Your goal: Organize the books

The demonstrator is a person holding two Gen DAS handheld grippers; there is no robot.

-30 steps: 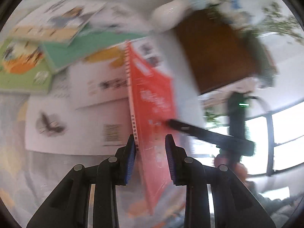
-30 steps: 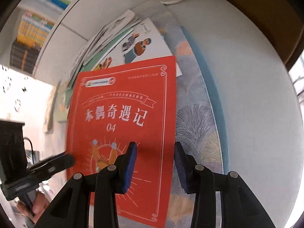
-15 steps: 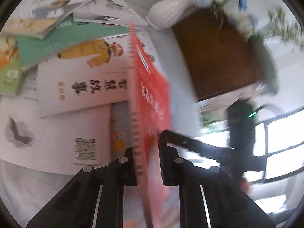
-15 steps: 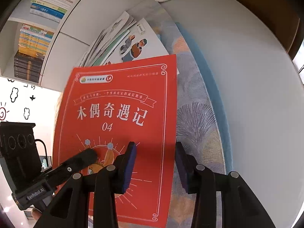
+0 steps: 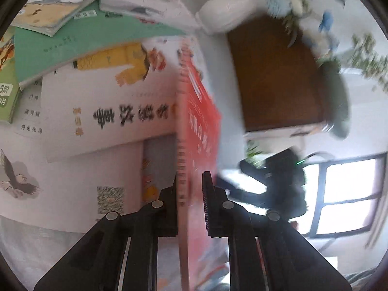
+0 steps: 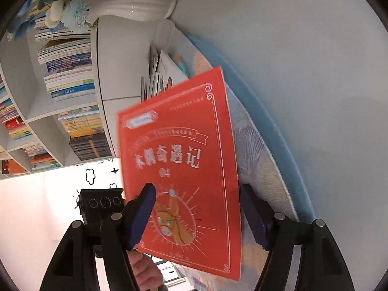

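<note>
Left gripper [image 5: 189, 189] pinched tight on the spine edge of the red book [image 5: 198, 131], fingers [image 5: 172, 194] pressing both covers, no gap visible. Book held up on edge, lifted off the surface, seen nearly edge-on in the left wrist view. In the right wrist view its front cover [image 6: 184, 167] faces the camera, white title characters and "04", cartoon figure in a sunburst near the bottom.

Right gripper [image 6: 197, 208] spread wide, blue pads [image 6: 143, 208] either side of the book's lower half, gripping nothing; whether the pads touch the cover can't tell. Also shows in the left wrist view as a dark blurred shape [image 5: 271, 186] beyond the book.

Loose books [image 5: 72, 55] fanned in an overlapping pile left of the red book: white one with yellow cartoon figure, green one, one with an eagle drawing [image 5: 17, 177]. They lie on a patterned mat [image 6: 257, 150] on the white table [image 6: 315, 72]. White ribbed vase [image 6: 135, 2] with blue and white flowers at the far end of the table. Bookshelf [image 6: 68, 97] full of books behind. Brown panel [image 5: 274, 80] right of the vase in the left wrist view, window [image 5: 346, 194] lower right, heavy motion blur there
</note>
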